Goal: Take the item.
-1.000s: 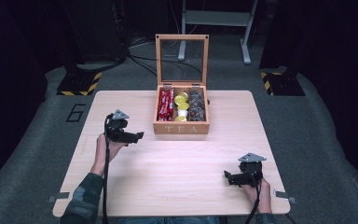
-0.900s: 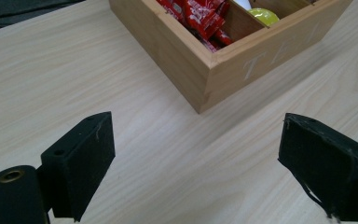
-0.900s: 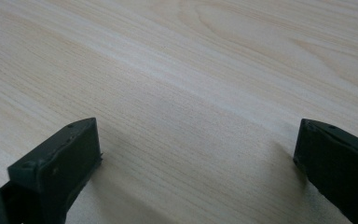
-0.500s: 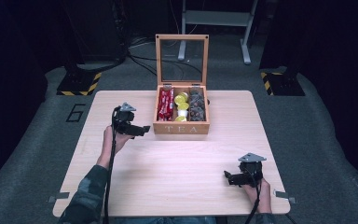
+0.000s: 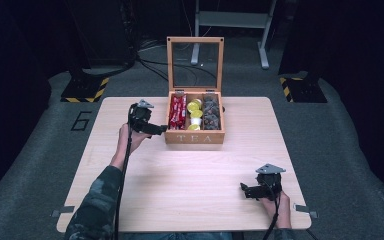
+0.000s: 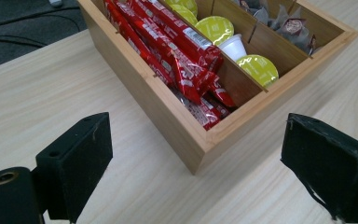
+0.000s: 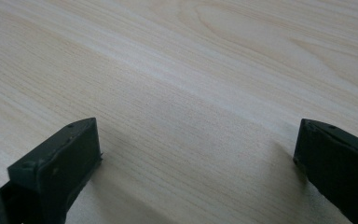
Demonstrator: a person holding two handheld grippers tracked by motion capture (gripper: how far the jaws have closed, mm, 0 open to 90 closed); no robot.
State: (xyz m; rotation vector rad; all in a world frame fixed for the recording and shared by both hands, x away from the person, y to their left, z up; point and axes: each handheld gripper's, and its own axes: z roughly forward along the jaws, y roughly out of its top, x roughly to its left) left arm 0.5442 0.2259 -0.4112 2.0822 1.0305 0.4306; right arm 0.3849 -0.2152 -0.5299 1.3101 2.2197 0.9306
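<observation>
On a pale wooden table (image 5: 190,170), the open tea box (image 5: 195,136) sat just ahead of the left gripper (image 5: 152,129), jaws wide and empty, red packets (image 6: 182,56) lengthwise nearest; the right gripper (image 5: 247,190), also gaping, empty, lay well apart.

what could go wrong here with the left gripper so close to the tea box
1. The open left gripper sits right at the corner of the wooden tea box; pushing on may shove the box rather than reach inside.
2. The red packets lie stacked and overlapping, so its fingers may snag several.
3. The upright glass lid could be knocked shut.
</observation>
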